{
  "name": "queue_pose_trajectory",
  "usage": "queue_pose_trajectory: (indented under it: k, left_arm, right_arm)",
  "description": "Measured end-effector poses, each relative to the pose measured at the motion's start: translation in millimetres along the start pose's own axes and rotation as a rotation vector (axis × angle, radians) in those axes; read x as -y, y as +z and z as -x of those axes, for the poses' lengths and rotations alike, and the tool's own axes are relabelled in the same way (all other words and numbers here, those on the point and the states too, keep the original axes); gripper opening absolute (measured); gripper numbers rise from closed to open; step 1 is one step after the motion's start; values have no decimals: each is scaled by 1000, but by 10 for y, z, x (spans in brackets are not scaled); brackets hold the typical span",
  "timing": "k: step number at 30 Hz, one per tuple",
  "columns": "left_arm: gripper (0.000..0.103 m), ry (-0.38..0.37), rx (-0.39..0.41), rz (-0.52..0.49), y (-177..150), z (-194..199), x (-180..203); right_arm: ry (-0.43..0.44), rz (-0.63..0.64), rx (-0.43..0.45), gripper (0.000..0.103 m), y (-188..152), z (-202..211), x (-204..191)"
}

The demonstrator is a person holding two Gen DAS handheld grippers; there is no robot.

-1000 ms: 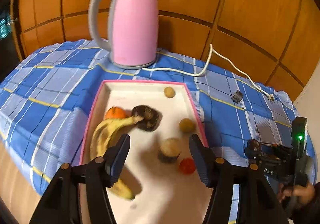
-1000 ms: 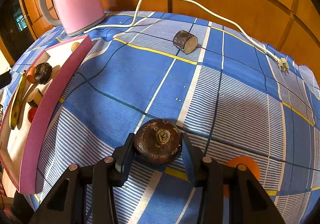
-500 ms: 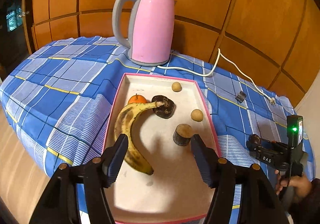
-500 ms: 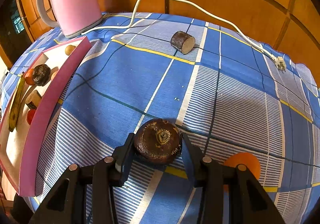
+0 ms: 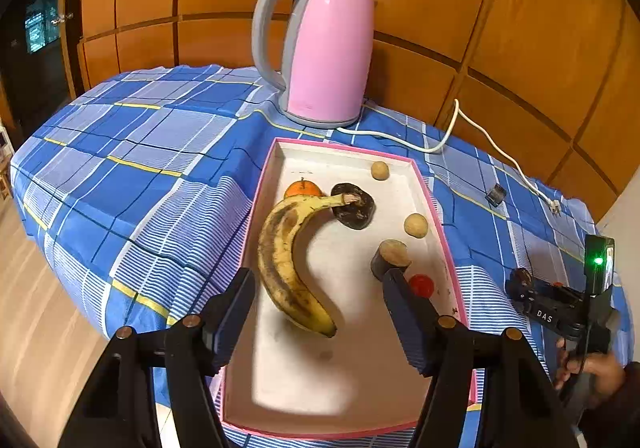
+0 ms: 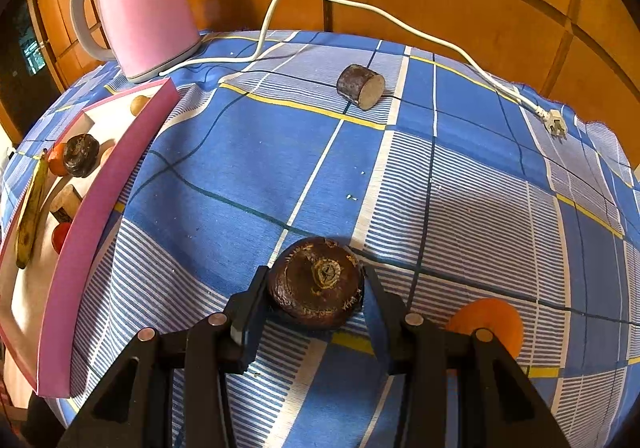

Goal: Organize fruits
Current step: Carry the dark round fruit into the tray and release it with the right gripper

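An orange disc (image 6: 486,322) is being half hidden behind the right tool (image 6: 316,288), which is being kept clamped on the dark round fruit (image 6: 316,282) above the desk (image 6: 400,175). The left tool (image 5: 316,312), spread apart, is being drawn back above the tray (image 5: 436,215), exposing the banana (image 5: 286,260).

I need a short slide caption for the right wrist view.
Right tool grips a dark round fruit on the checkered cloth, beside the pink tray.
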State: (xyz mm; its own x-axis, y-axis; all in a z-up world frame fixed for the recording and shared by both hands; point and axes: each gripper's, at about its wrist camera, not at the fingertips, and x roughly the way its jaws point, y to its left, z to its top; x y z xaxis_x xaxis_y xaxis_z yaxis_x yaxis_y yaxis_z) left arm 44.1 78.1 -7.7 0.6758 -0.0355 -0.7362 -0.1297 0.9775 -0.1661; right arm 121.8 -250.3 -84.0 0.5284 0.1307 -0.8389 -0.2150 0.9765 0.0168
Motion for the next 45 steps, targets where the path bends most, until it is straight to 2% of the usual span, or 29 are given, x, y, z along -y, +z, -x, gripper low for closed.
queue_pose_trajectory:
  k: [18,27,36,40,45]
  left_arm:
    - [69,49,-2,19,-95,16,-155]
    - [71,35,-3,10,-142,34,-140]
    - [72,54,-2,20,-146,49,-203]
    - [72,62,1,30,-142,53,-256]
    - [72,70,-2,46,-148,36,-320]
  right_arm:
    - [5,-26,9,44,-53,70,13]
    - [16,-28,22,44,-73,68,28]
    - [-7,-36,14,44,-55,81,1]
    - [1,-56,-11,43,-10,83,4]
    - [57,-27,33,43,48,282,-168]
